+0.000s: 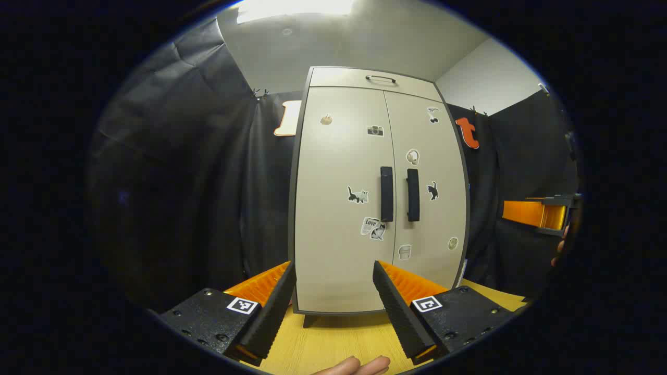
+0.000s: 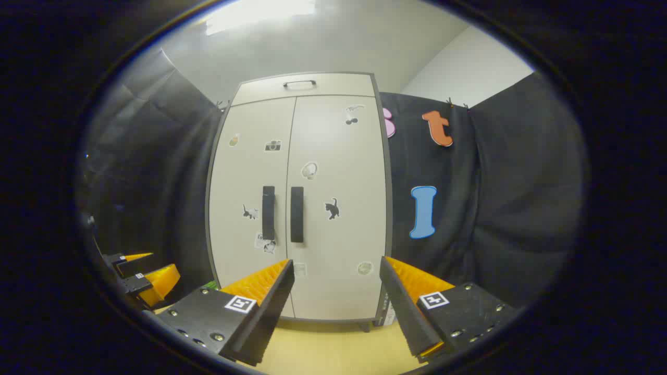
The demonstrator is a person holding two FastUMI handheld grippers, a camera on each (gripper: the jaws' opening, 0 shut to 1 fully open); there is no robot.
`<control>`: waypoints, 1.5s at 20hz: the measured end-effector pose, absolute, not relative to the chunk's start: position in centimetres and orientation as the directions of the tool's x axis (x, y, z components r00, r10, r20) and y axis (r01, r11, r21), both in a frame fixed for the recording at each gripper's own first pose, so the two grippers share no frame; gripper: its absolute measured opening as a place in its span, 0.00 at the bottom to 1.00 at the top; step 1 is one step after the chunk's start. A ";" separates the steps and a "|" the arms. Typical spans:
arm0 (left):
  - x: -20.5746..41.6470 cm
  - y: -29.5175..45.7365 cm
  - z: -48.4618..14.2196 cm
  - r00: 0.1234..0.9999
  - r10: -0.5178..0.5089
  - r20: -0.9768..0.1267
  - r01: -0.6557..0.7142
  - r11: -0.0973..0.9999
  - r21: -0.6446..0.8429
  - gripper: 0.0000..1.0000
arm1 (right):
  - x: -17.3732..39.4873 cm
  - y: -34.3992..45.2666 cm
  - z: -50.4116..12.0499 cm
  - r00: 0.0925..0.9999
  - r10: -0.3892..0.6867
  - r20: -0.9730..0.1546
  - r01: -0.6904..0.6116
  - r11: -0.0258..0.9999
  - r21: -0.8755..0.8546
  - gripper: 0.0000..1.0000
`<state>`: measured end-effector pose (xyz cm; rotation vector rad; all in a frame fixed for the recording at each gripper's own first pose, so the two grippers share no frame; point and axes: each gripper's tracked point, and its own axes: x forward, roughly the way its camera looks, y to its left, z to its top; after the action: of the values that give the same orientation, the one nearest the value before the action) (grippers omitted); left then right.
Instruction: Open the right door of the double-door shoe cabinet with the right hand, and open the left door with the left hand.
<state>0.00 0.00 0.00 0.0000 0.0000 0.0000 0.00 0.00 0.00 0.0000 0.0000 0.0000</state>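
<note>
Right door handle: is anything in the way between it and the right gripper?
Nothing visible. The right gripper is open and faces the cabinet, with clear space up to the right door handle. The left gripper is off to the side.

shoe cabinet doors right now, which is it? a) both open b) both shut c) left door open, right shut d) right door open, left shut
b: the left door and right door of the shoe cabinet lie flush, their handles side by side at the centre seam, and both the left gripper and right gripper are open, short of the handles.
</note>
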 end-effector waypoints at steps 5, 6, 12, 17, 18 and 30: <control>-0.2 0.5 0.8 1.000 -0.002 -0.002 0.002 1.000 0.001 0.92 | 0.7 1.0 -0.1 0.999 0.023 -0.022 -0.023 1.000 0.012 0.98; -0.1 0.5 1.0 1.000 -0.009 -0.004 0.009 1.000 0.001 0.92 | 1.2 1.1 -0.1 0.999 0.028 -0.027 -0.028 1.000 0.015 0.98; 1.8 0.7 1.6 1.000 -0.027 -0.011 0.027 1.000 -0.001 0.92 | 5.7 0.8 1.2 0.999 0.033 -0.020 -0.033 0.999 0.005 0.98; 3.9 1.0 1.8 0.999 -0.035 -0.010 0.035 0.999 -0.017 0.92 | 10.0 1.0 1.4 0.998 0.030 -0.052 -0.029 0.999 0.014 0.98; 4.3 0.9 1.6 0.999 -0.042 -0.014 0.042 0.999 -0.018 0.92 | 10.9 1.2 1.4 0.998 0.031 -0.059 -0.030 0.999 0.013 0.98; 7.0 4.9 -1.8 0.997 -0.020 -0.075 0.017 0.999 -0.045 0.92 | 21.6 8.8 3.5 0.993 0.102 -0.066 -0.104 0.994 -0.020 0.95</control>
<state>6.96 4.88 -1.78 -0.0442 0.0759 -0.0187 21.64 8.84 3.48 -0.0233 0.0653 0.1032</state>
